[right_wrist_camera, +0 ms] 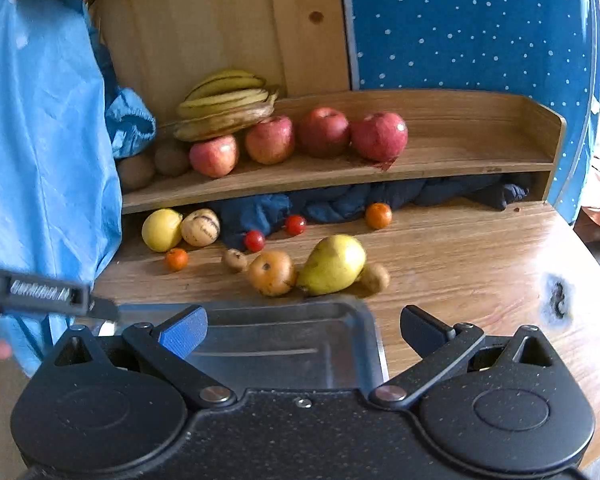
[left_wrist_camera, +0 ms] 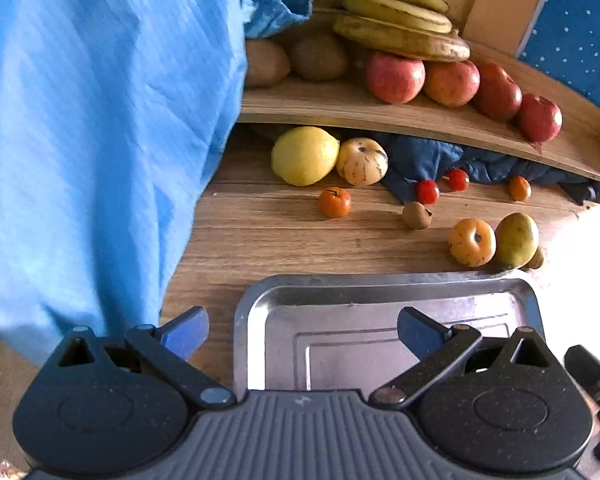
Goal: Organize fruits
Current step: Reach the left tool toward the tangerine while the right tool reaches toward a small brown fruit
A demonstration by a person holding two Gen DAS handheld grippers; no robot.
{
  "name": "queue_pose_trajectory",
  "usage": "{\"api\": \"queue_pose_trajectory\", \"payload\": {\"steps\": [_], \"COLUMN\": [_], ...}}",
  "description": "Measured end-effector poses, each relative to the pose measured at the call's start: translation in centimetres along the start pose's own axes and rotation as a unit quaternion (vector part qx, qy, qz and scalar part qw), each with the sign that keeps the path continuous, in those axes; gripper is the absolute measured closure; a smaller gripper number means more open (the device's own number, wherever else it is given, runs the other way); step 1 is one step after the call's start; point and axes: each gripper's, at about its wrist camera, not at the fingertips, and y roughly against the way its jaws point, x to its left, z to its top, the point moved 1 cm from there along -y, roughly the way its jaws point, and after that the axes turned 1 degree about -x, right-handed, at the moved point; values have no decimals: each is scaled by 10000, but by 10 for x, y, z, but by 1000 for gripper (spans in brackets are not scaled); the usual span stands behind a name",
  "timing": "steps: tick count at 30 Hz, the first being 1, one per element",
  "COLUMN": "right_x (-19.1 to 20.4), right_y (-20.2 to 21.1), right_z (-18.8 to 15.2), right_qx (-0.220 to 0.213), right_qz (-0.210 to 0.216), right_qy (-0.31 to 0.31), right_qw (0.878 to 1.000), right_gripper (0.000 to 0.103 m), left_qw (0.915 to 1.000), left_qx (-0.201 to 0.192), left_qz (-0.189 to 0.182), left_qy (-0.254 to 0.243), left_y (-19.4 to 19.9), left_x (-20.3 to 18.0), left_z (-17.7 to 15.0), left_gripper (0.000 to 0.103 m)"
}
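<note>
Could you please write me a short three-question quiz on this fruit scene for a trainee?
1. True or false: the metal tray already holds fruit.
2. How many red apples sit on the wooden shelf?
A. two
B. four
C. six
3. Fill in: the bananas rest partly on top of an ____.

Key
1. False: the tray is bare in both views, and the left tool and right tool hover open over it.
2. B: the row runs from the leftmost apple to the rightmost apple.
3. apple: the leftmost one.
</note>
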Motion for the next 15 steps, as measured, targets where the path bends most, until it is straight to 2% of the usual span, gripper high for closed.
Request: {"api": "queue_pose_trajectory", "payload": {"steps": [6,12,15], "right_x": [13,33,46], "right_y": [3,0,-3], "right_z": [5,10,13], "right_qx": [12,76,95], "right_qz": [-503,-639,-634], "right_qy": [-4,334,559], "right_qw": [9987,9974,9964], "right_gripper": [1,1,1], "left_qw": [9995,9981,9980], "left_qx": [-67,-305,-293], "left_qz": [-318,-503,-496], "left_qy": [61,181,259], "left_y": [-9,-13,-15], "left_x": [12,26,32], "left_z": [5,14,15], "left_gripper": [1,1,1]}}
